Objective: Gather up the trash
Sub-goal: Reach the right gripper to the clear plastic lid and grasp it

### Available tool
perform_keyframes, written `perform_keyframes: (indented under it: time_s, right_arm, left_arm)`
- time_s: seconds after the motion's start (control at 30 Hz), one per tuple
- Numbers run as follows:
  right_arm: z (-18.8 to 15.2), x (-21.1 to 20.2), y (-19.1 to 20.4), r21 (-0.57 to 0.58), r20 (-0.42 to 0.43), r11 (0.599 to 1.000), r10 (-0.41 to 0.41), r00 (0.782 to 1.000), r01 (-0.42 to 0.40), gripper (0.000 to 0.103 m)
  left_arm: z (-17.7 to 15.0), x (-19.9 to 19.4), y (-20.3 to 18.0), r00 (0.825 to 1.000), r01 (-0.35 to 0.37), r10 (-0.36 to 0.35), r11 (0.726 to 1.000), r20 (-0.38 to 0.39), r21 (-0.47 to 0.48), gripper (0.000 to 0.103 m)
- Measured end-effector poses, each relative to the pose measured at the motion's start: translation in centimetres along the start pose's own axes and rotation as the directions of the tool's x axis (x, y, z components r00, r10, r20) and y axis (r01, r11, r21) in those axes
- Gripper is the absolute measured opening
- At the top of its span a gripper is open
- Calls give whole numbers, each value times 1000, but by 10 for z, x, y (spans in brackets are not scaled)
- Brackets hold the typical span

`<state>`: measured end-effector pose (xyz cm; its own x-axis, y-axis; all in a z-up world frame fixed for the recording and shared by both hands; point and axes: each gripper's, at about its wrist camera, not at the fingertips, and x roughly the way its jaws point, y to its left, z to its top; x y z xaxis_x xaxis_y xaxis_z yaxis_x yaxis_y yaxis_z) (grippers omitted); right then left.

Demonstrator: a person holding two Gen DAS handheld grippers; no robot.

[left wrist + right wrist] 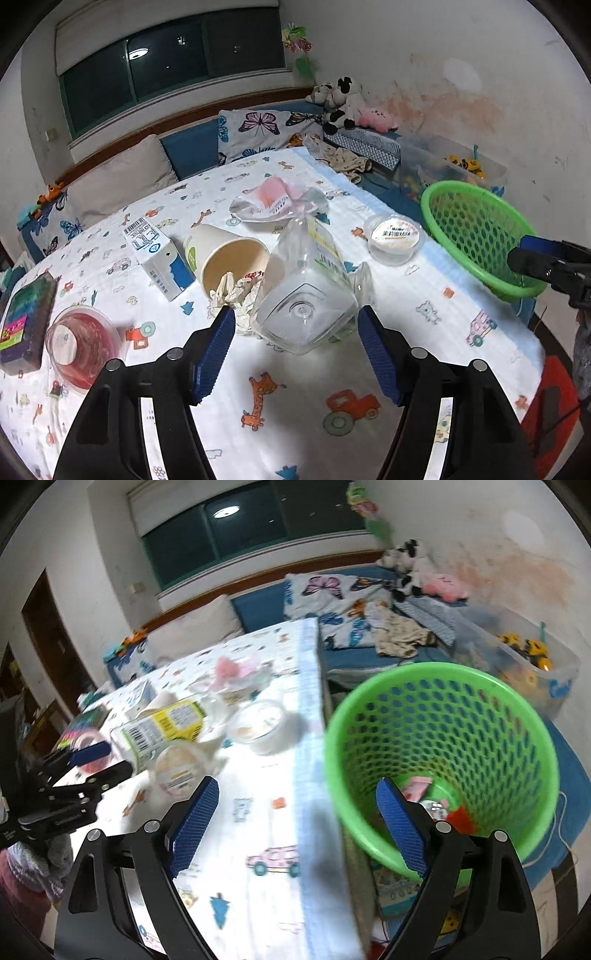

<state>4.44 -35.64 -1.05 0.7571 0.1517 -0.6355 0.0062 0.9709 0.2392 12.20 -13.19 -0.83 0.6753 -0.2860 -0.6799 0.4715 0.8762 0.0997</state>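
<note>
A clear plastic bottle [306, 291] lies on the table, its base between the fingers of my open left gripper [295, 317], which does not touch it. Beside it lie a paper cup [229, 258] on its side, crumpled tissue [236, 295], a milk carton [159, 254], a jelly cup [393, 236], a clear wrapper [277, 203] and a red lidded cup [81, 343]. A green mesh basket [443, 753] stands off the table's right edge with some scraps inside. My right gripper [295, 797] is open and empty over the table edge next to the basket.
A dark sponge pack [26, 321] lies at the table's left edge. A bed with pillows and plush toys [343, 103] stands behind the table. A clear toy bin [524, 657] sits behind the basket. The left gripper shows in the right wrist view [88, 764].
</note>
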Motion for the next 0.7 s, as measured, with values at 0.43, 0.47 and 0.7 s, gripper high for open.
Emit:
perform_keyframes:
  time_s: [0.43, 0.47, 0.7]
  right_arm:
    - [-5, 33, 39, -93, -75, 994, 53, 996, -60, 87]
    - [-5, 36, 43, -105, -81, 992, 65, 995, -74, 87]
    - [-4, 61, 70, -174, -139, 969, 153, 978, -176, 87]
  left_arm:
    - [3, 9, 2, 999, 18, -19, 998, 31, 57, 57]
    - [4, 8, 3, 999, 22, -24, 998, 35, 53, 56]
    - [19, 1, 24, 996, 82, -82, 997, 46, -1, 55]
